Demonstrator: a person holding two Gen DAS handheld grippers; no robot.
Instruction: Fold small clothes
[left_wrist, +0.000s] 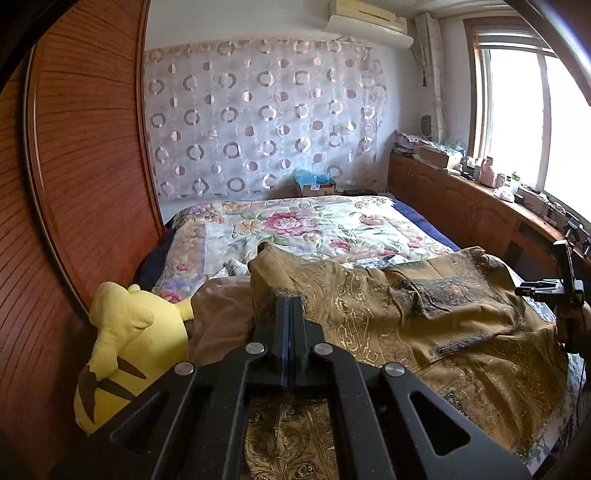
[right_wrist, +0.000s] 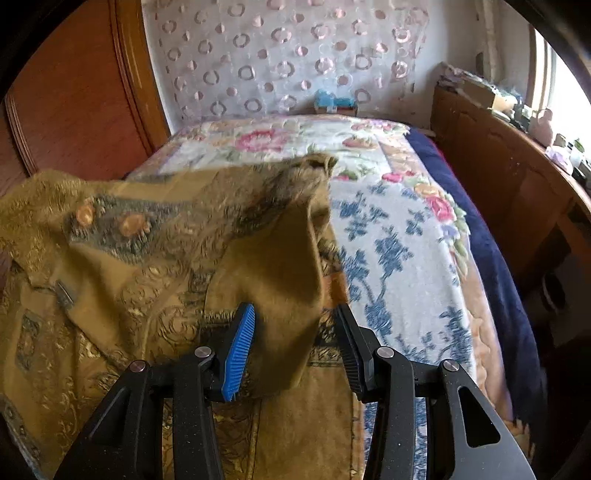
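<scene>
- Mustard patterned garment (left_wrist: 424, 317) lies rumpled on the bed (left_wrist: 295, 225), beside a yellow plush toy (left_wrist: 129, 347).
- Left tool (left_wrist: 291, 306) — jaws pressed together, pinching a raised fold of the garment.
- Right tool (right_wrist: 295, 343) — jaws spread apart, a plain mustard flap hanging between them, blurred; contact with the pads unclear.
- Garment's near edge is cut off by the frame.
</scene>
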